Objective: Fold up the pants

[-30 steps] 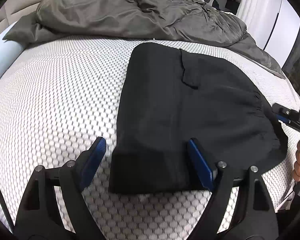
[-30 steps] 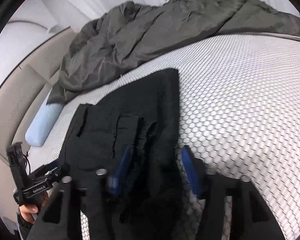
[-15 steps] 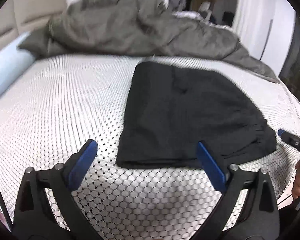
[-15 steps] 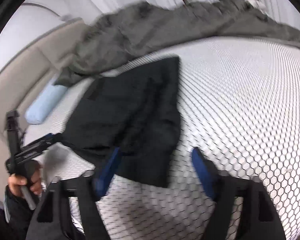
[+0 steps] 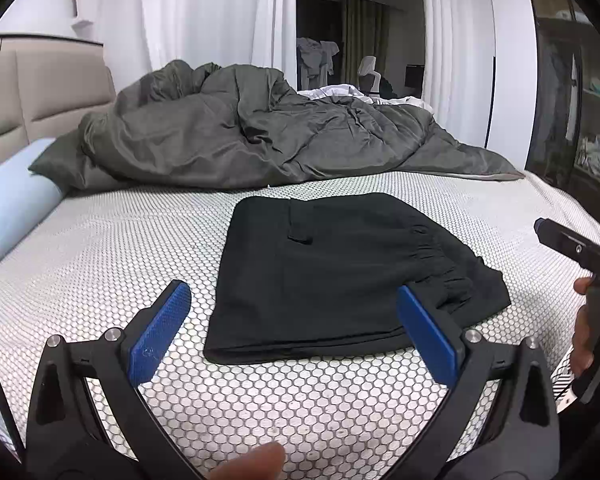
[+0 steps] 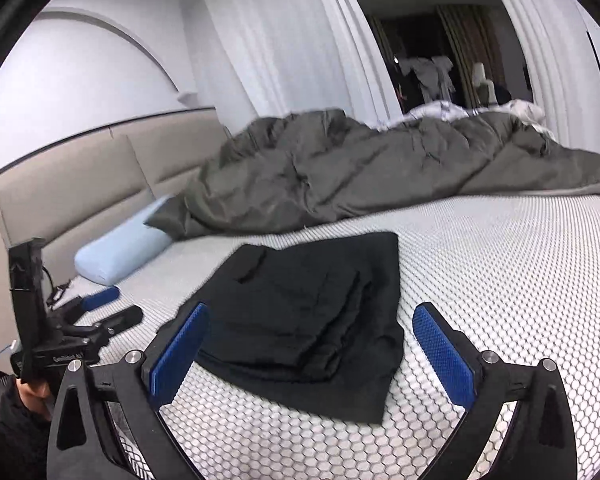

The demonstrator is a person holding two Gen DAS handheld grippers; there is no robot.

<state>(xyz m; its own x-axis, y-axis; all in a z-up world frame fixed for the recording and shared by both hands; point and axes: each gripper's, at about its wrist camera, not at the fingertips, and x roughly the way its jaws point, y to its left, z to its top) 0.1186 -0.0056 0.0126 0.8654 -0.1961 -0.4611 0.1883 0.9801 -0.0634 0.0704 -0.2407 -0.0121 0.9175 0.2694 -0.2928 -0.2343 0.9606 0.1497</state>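
So the black pants (image 5: 332,276) are sitting on the bed (image 5: 100,264) in a pretty tidy folded stack, just ahead of both tools and touching neither. The left tool (image 5: 296,332) has its blue pads spread wide with nothing between them, and the right tool (image 6: 312,350) is the same deal: its jaws have just been opening, and the frames show only bare mattress and the near edge of the pants in that gap, nothing pinched. From the right one, the stack's near corner looks a bit sloppy, with layers stepped and one flap sticking out toward the tool. From the left one, the gathered waistband end bunches off to the right. To me the fold looks basically done, and this is the let-go-and-check bit. If I were doing it, I'd keep both tools clear of the fabric while backing away so a pad doesn't snag a layer and drag it open, then maybe nudge that loose corner square. The gray duvet (image 5: 260,132) and blue pillow (image 5: 12,212) are well beyond, no trouble.
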